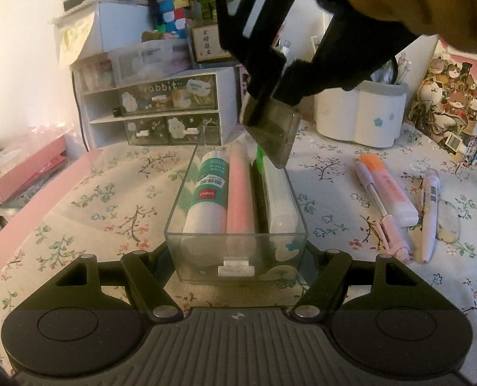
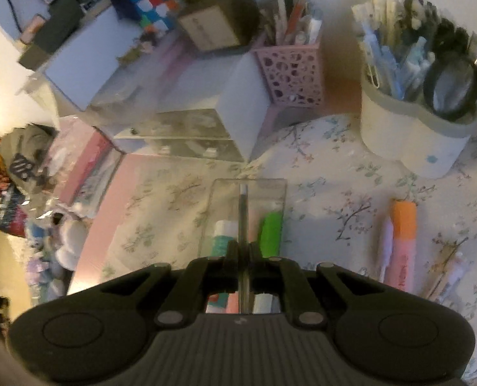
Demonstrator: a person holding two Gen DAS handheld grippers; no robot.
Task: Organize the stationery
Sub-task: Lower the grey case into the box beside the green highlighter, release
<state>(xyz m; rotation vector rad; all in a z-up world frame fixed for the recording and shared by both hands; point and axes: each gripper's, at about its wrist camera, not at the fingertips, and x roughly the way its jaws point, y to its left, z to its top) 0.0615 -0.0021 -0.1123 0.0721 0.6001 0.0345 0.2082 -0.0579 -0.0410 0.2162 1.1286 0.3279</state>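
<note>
Over the clear drawer (image 1: 235,225), right gripper (image 1: 267,135) fingers closed (empty), left gripper (image 1: 236,259) clamping it, pen cup (image 2: 415,135) contents only from right wrist.

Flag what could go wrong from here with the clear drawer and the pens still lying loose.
1. The left gripper clamps the clear drawer only at its front end; it could tip and spill the glue stick.
2. The right gripper, shut and empty, hovers close over the drawer and could knock it.
3. The orange highlighter and white pen could roll away.
</note>
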